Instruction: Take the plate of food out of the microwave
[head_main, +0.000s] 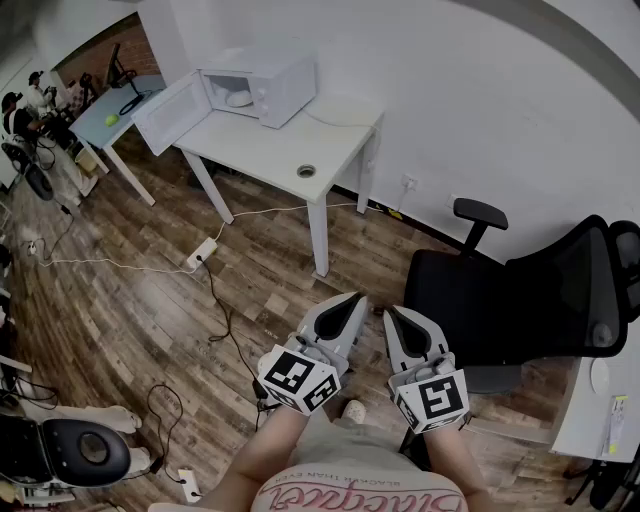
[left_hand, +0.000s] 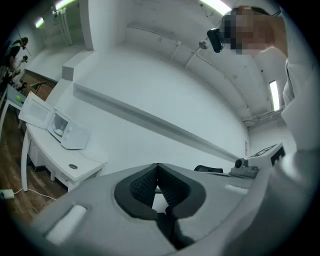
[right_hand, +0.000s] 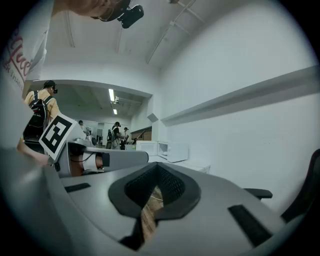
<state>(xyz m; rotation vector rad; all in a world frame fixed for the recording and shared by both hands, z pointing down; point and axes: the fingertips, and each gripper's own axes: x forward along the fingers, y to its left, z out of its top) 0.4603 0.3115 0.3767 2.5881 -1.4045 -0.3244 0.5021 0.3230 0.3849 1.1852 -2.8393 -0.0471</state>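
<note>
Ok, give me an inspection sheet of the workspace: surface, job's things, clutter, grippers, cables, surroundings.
Surface: white table, with a round cable hole in its top.
Job's things: microwave on the table, door open; plate inside, food too small to make out.
Clutter: nothing seen on this table.
Grippers: left gripper and right gripper both shut, empty, held low, well away from the table.
Cables: power strip and cords on the wood floor.
Surroundings: black office chair at right; people at far left.

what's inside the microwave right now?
The microwave stands with its door open on the white table. A pale plate shows in the cavity. What lies on the plate is too small to tell; the casing hides the cavity's back.
</note>
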